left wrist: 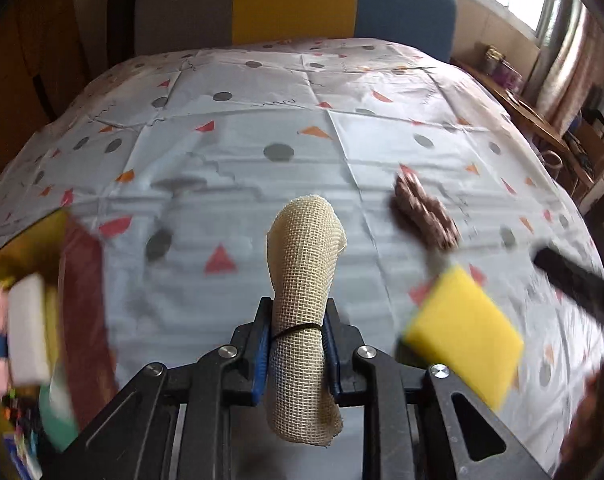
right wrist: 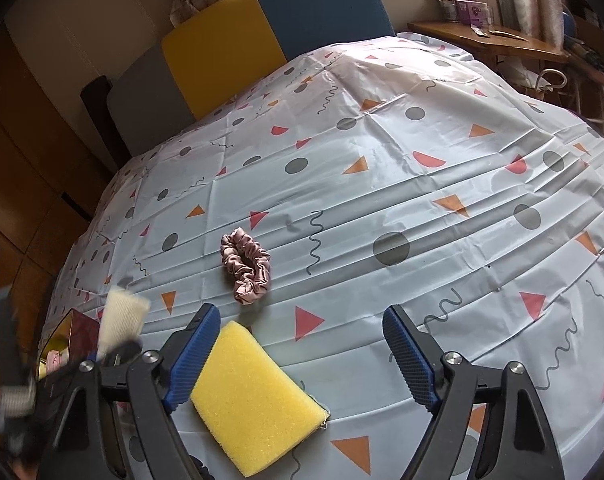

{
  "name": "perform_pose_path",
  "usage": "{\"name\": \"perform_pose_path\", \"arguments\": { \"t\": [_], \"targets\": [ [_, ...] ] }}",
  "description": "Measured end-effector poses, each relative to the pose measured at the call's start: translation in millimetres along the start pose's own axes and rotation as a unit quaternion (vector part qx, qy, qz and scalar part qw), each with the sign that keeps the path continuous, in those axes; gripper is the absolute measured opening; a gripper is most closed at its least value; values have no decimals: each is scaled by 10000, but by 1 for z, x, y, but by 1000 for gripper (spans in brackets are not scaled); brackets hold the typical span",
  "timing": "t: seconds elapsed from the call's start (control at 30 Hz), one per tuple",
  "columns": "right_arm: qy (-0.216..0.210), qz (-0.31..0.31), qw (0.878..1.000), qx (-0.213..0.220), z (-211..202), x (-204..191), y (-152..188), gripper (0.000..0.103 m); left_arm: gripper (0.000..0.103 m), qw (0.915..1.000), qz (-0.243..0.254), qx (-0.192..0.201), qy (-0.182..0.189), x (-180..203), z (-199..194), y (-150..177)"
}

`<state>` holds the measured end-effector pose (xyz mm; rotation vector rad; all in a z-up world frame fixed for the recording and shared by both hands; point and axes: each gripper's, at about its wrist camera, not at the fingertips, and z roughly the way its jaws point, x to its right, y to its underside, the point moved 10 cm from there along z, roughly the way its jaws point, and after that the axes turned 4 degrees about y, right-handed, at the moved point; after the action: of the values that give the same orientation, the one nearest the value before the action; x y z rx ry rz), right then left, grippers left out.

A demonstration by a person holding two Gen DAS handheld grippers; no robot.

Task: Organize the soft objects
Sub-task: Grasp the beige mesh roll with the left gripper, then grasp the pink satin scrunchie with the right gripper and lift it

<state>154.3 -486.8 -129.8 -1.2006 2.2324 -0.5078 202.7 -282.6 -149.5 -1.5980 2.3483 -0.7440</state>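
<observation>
My left gripper [left wrist: 298, 320] is shut on a beige mesh cloth roll [left wrist: 305, 256], held above the table; the roll also shows blurred in the right wrist view [right wrist: 122, 316]. My right gripper [right wrist: 302, 328] is open and empty, just above a yellow sponge [right wrist: 250, 392] that lies on the tablecloth by its left finger. The sponge also shows in the left wrist view [left wrist: 461, 328]. A pink satin scrunchie [right wrist: 246, 266] lies ahead of the right gripper, and appears blurred in the left wrist view [left wrist: 423, 216].
A box [left wrist: 82, 304] at the left holds several soft items, among them a white sponge [left wrist: 28, 328] and something pink. The patterned tablecloth [right wrist: 421, 184] covers the table. A yellow, blue and grey chair [right wrist: 262, 32] stands behind it. A cluttered wooden shelf [right wrist: 489, 40] is at right.
</observation>
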Motion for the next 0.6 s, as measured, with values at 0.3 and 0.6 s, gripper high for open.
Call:
{"name": "perform_pose_path", "arguments": {
  "t": [0.3,0.6],
  "targets": [
    [-211,-42,9998,-13,-6,-5,3,73,22,9989,419,-171,-107,5,-19,79],
    [-351,-350,9988,-42,-8,-19,8,42,23,9972,719,151,-132,6,-20,84]
  ]
}}
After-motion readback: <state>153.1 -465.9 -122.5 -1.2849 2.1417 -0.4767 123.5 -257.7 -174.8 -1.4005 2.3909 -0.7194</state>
